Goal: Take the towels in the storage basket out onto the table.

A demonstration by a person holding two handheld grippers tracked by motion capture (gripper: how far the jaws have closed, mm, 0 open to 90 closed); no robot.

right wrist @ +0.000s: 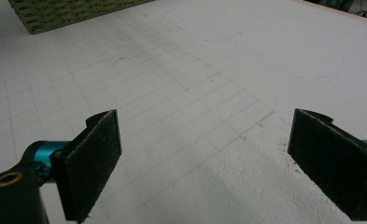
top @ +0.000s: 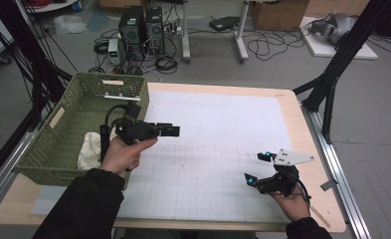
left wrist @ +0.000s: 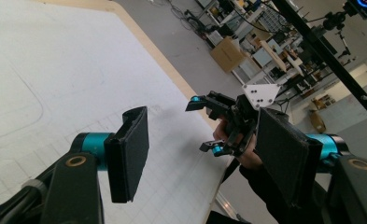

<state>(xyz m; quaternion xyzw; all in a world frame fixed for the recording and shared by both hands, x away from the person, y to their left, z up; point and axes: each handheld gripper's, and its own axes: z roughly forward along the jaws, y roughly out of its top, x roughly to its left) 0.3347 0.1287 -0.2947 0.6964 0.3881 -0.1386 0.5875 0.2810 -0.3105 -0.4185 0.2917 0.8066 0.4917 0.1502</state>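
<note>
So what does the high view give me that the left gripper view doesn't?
High view alone: the green woven basket at the table's left, a cream cloth inside it, and the left tongs from outside, held above the mat beside the basket. Left gripper view alone: those tongs' black pads close up, apart with nothing between. Both: the white grid mat and the open right tongs.

I find no word, number, brand or sign that I can read anywhere here. The white mat under me carries only a faint printed grid and some thin curved outlines, with no figures beside them. The boxes and machines on the floor beyond the table are too small and blurred to show any lettering.
</note>
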